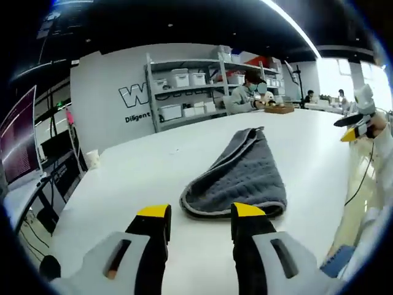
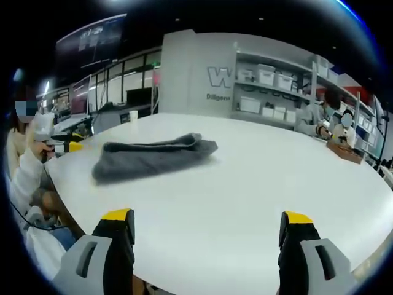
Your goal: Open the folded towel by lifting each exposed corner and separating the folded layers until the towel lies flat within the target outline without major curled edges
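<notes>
The grey quilted towel with a pale stitched border lies folded into a long bundle on the wide white table, its rounded end just ahead of the left gripper. That gripper's yellow-tipped black jaws stand moderately apart with nothing between them. The right gripper hangs over the table's near edge, jaws spread wide and bare, the towel well beyond them. Behind stands a grey wall with white lettering and metal shelves of white bins; a seated person works at a brown tray, I think wooden. In the left gripper view the other gripper appears at far right, in a white-sleeved hand.
</notes>
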